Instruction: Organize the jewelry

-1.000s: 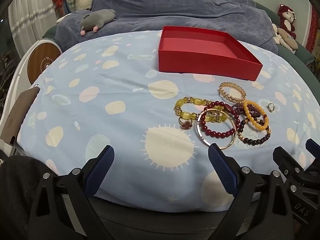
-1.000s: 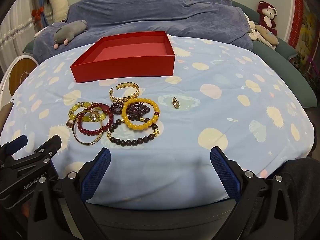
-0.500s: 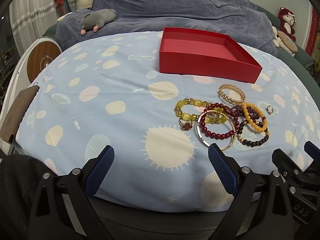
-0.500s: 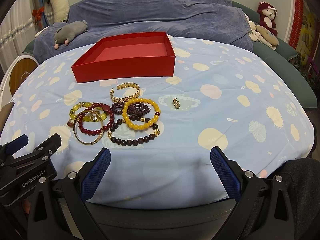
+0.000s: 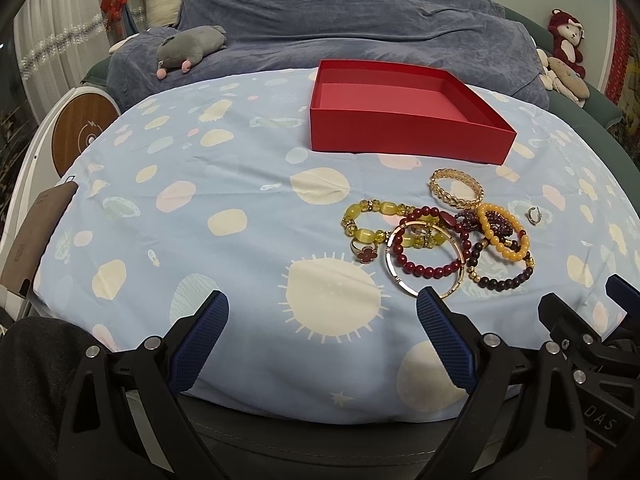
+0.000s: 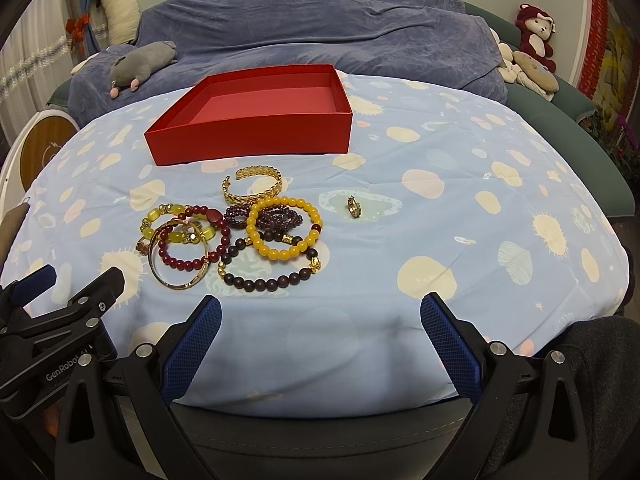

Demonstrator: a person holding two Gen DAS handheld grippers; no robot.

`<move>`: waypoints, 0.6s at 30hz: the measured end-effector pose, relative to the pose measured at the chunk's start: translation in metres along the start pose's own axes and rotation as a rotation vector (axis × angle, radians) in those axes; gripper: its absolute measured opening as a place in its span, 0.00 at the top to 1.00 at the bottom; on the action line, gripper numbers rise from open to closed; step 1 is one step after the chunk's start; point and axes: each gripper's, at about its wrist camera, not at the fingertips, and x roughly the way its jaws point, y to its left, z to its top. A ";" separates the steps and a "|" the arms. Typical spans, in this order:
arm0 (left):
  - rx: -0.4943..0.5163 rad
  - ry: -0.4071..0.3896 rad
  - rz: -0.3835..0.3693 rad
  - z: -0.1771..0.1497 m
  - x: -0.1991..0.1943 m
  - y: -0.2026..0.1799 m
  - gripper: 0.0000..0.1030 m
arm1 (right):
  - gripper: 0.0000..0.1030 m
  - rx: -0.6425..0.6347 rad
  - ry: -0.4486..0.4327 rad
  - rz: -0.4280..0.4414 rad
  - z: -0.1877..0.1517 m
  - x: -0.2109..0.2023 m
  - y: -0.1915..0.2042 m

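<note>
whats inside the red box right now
Nothing visible: the red box shows only bare pinkish floor in both views. Its near wall hides a strip of floor just behind it. All the jewelry lies outside on the cloth.

bare patterned cloth point(image 6: 440, 240) lay open ahead of right tongs point(image 6: 320, 320). bracelet heap point(image 6: 236, 240) crowded the left approach; red box point(image 6: 248, 136) stood behind it, lone ring point(image 6: 353, 207) apart to the right.

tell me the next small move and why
Probably ease the right gripper forward toward the small gold ring: it lies alone, apart from the tangled bracelets, both grippers are open and empty, and the red box holds nothing yet.
</note>
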 end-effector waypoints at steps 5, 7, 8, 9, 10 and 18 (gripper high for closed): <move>-0.004 0.001 0.000 0.000 0.000 0.000 0.12 | 0.07 -0.001 0.000 0.000 0.000 0.000 0.000; -0.006 0.001 -0.001 0.000 0.000 -0.001 0.12 | 0.07 0.000 0.000 0.000 0.000 0.000 0.000; -0.008 0.000 -0.002 -0.001 -0.001 -0.001 0.12 | 0.07 0.000 -0.001 0.000 0.000 0.000 0.000; -0.007 0.000 -0.002 0.000 0.000 -0.001 0.12 | 0.07 0.000 -0.001 0.000 0.000 0.000 0.000; -0.007 -0.001 -0.003 -0.001 0.000 -0.001 0.12 | 0.07 0.000 0.000 0.000 0.000 0.000 0.000; -0.007 -0.004 -0.004 -0.001 -0.002 -0.001 0.12 | 0.07 0.001 -0.001 0.000 0.000 0.000 0.000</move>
